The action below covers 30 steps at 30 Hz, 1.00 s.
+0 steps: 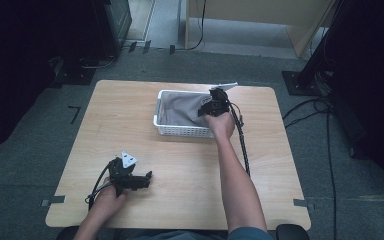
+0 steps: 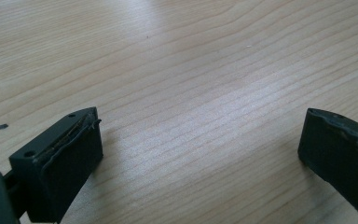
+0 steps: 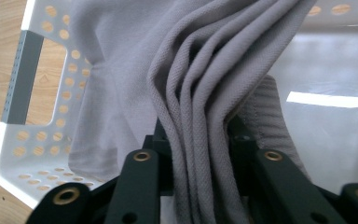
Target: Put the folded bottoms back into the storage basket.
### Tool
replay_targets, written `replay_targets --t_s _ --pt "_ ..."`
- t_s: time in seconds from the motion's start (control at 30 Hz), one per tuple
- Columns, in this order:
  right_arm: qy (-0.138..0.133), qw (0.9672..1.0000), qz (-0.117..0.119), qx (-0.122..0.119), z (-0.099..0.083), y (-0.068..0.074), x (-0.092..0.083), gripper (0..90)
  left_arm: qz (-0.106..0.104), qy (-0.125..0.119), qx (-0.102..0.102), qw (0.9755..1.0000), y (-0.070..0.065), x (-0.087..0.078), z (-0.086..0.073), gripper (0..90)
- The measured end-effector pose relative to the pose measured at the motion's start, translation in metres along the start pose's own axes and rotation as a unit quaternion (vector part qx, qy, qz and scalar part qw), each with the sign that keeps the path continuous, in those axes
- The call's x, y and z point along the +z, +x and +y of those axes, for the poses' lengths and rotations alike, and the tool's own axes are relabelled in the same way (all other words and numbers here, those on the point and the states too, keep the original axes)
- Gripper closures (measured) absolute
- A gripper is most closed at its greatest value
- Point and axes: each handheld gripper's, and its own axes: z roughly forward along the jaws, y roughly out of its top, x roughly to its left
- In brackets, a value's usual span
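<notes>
Nearest me, my left gripper (image 1: 147, 176) rests on the near-left of the table (image 1: 190, 165), jaws spread wide over bare wood; my right gripper (image 1: 206, 106) is clamped on bunched folds of the grey cloth (image 3: 200, 93), which sits in the white basket (image 1: 180, 131) at the far centre. I judge this a lift-out — next I raise the cloth clear of the rim; the basket seems to hold nothing else.

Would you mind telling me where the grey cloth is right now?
In the high view, the grey cloth lies in the white basket at the table's far middle, bunched in the shut right claw.
</notes>
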Motion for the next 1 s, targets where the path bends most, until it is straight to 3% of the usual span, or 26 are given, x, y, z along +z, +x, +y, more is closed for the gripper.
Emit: replay_targets --t_s 0.13,0.27,0.37,0.43,0.6,0.67,0.77,0.9,1.0 --pt "-0.003 0.9993 -0.023 -0.029 0.003 0.001 -0.008 56.9 0.000 0.000 0.000 1.0000 0.000 0.000 0.000 0.0" --pt "-0.005 0.9982 -0.041 -0.044 0.009 0.000 -0.020 54.4 0.000 -0.001 0.000 1.0000 0.000 0.000 0.000 0.0" --pt "-0.010 0.9983 -0.038 -0.043 0.012 0.000 -0.028 54.4 0.000 -0.001 0.000 1.0000 0.000 0.000 0.000 0.0" --pt "-0.025 0.9979 -0.034 -0.048 0.019 0.002 -0.042 57.5 0.000 -0.002 -0.001 1.0000 0.000 0.000 0.000 0.0" --pt "-0.030 0.9974 -0.023 -0.062 0.027 0.010 -0.052 69.0 0.001 -0.002 0.000 1.0000 0.000 0.000 0.000 0.0" --pt "-0.024 0.9976 -0.008 -0.065 0.031 0.016 -0.049 75.1 0.001 -0.002 0.000 1.0000 0.000 0.000 0.000 0.0" --pt "-0.018 0.9975 -0.008 -0.067 0.031 0.018 -0.042 76.9 0.001 -0.002 0.000 1.0000 0.000 0.000 0.000 0.0" --pt "-0.007 0.9971 -0.015 -0.075 0.031 0.019 -0.020 78.0 0.000 -0.002 -0.001 1.0000 0.000 0.000 0.000 0.0" --pt "0.008 0.9970 -0.032 -0.070 0.029 0.011 -0.001 79.7 0.000 -0.001 0.000 1.0000 0.000 0.000 0.000 0.0"
